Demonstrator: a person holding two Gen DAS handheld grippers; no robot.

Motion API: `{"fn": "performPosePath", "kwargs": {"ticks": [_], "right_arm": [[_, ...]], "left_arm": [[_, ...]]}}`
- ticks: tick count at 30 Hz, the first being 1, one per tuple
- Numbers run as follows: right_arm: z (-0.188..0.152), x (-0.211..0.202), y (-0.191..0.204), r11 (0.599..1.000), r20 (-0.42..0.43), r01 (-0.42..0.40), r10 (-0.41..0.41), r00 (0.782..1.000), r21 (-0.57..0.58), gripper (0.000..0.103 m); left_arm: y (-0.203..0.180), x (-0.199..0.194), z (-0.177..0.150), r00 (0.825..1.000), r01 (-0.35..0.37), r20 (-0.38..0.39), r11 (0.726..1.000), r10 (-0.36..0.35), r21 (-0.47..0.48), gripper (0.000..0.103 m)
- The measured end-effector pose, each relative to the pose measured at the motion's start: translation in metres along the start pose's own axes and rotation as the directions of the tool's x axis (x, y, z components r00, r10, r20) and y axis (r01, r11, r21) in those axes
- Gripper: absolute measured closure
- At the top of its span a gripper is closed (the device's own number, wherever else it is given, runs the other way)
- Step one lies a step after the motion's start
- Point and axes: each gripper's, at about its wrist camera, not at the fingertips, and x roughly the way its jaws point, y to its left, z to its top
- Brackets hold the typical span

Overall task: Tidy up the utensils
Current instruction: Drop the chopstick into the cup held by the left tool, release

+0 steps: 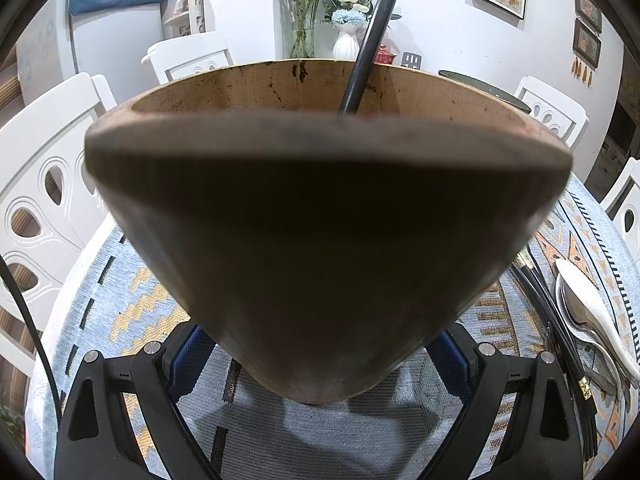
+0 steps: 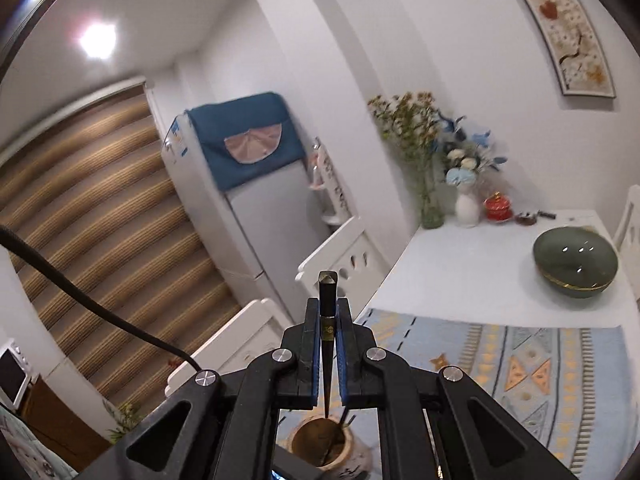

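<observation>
- Chopstick (image 2: 328, 312) is pinched tight in the right gripper (image 2: 328, 360), above the holder (image 1: 328, 216).
- Left gripper (image 1: 320, 364) hugs the holder; one chopstick (image 1: 370, 40) is already inside.
- Spoons (image 1: 588, 312) on the cloth (image 1: 120, 320) still wait.

Left gripper (image 1: 320, 360): I see black angular linkage arms with triangular cut-outs, round silver screws at the pivots, blue finger pads.
Right gripper (image 2: 328, 356): I see the same black frame, silver screw heads, ribbed blue pads.
Cable (image 2: 80, 300): black, curving in from my left.
</observation>
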Motion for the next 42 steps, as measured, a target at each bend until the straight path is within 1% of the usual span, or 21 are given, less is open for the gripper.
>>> {"fn": "performPosePath", "kwargs": {"ticks": [3,5,8,16,18,19,20,21,22,26,32,34,38,42], "right_arm": [[-0.013,0.014,0.004,1.000,-0.055,-0.016,0.017,0.998,0.011,0.097],[-0.022,0.021,0.006,1.000,-0.083,-0.006,0.006,0.996,0.000,0.097],[-0.029,0.032,0.006,1.000,-0.125,-0.015,0.016,0.992,0.006,0.097],[-0.032,0.040,0.002,1.000,-0.158,-0.007,0.010,0.987,0.023,0.096],[-0.031,0.045,-0.001,0.999,-0.189,-0.018,0.024,0.982,0.035,0.092],[-0.031,0.047,-0.001,0.999,-0.202,-0.020,0.028,0.979,0.039,0.081],[-0.030,0.048,-0.003,0.999,-0.204,-0.016,0.024,0.979,0.041,0.066],[-0.030,0.045,-0.004,0.999,-0.187,-0.012,0.019,0.982,0.040,0.060],[-0.029,0.042,-0.005,0.999,-0.170,-0.014,0.020,0.985,0.039,0.058],[-0.022,0.027,-0.013,0.999,-0.126,0.006,-0.001,0.992,0.046,0.058],[-0.019,0.003,-0.039,0.994,-0.103,0.057,-0.047,0.994,0.093,0.058],[-0.021,-0.004,-0.046,0.992,-0.106,0.088,-0.078,0.991,0.093,0.058],[-0.027,-0.018,-0.063,0.985,-0.118,0.119,-0.104,0.988,0.129,0.058],[-0.037,-0.024,-0.078,0.973,-0.150,0.184,-0.163,0.975,0.139,0.058]], "left_arm": [[0.000,0.000,0.000,1.000,0.000,0.000,1.000,0.000,0.000,0.009],[0.000,0.000,0.000,1.000,0.000,0.000,1.000,0.000,0.000,0.009],[-0.001,0.000,0.000,1.000,0.000,0.000,1.000,0.000,0.000,0.009],[-0.001,0.000,0.000,1.000,-0.001,0.000,1.000,0.001,0.000,0.009],[0.000,0.000,0.000,1.000,-0.001,0.000,1.000,0.001,0.000,0.009],[-0.001,0.000,0.000,1.000,-0.001,0.000,1.000,0.001,0.000,0.009],[-0.001,0.000,0.000,1.000,-0.001,0.000,1.000,0.001,0.000,0.009],[-0.001,0.000,0.000,1.000,-0.001,-0.001,1.000,0.001,0.000,0.009],[-0.001,0.000,0.000,1.000,-0.001,-0.001,1.000,0.001,0.000,0.009],[-0.001,0.001,-0.001,1.000,-0.003,-0.001,1.000,0.003,0.001,0.009],[-0.001,0.001,-0.001,1.000,-0.003,-0.002,1.000,0.003,0.001,0.009],[-0.001,0.001,-0.001,1.000,-0.003,-0.002,1.000,0.003,0.001,0.009],[-0.001,0.001,-0.001,1.000,-0.003,-0.002,1.000,0.003,0.001,0.009],[-0.001,0.001,-0.001,1.000,-0.004,-0.002,1.000,0.004,0.002,0.009]]}}
